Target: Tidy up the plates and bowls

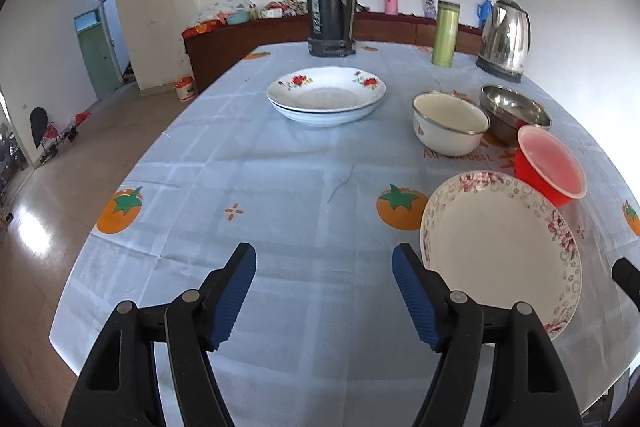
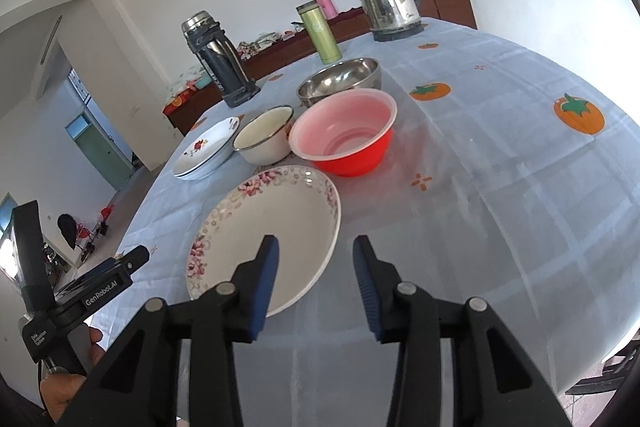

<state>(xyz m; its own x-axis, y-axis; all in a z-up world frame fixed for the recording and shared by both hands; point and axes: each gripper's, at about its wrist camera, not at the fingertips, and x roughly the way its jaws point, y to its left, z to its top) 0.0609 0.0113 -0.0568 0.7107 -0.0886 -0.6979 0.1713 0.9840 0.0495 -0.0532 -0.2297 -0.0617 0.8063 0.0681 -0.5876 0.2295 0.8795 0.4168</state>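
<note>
Left gripper (image 1: pixel 324 265): jaws standing spread wide, gripping nothing, hovering above bare tablecloth (image 1: pixel 280 167) and pointing level along the table toward the far wall.

Right gripper (image 2: pixel 316 259): jaws likewise parted and empty, tilting down over the near edge of the table; its left finger (image 2: pixel 266 279) is overlapping the near rim of the floral plate (image 2: pixel 272 231), contact not discernible. The left gripper's body is showing at the left edge of the right wrist view, held by a hand (image 2: pixel 64 391) low in the corner.

Floral plate: lying flat on the cloth, just right of the left gripper's right finger (image 1: pixel 414 291).

Red bowl (image 2: pixel 348 135): sitting upright just beyond the floral plate.

White enamel bowl (image 1: pixel 450 121): sitting beside the red bowl.

Steel bowl (image 1: pixel 514 111): sitting behind both.

Stacked white plates (image 1: pixel 326 95): two, rose-patterned, resting mid-table, apart from the bowls.

Far end: black thermos (image 1: pixel 330 1), green tumbler (image 1: pixel 446 33), steel kettle (image 1: pixel 506 39), all standing upright.
</note>
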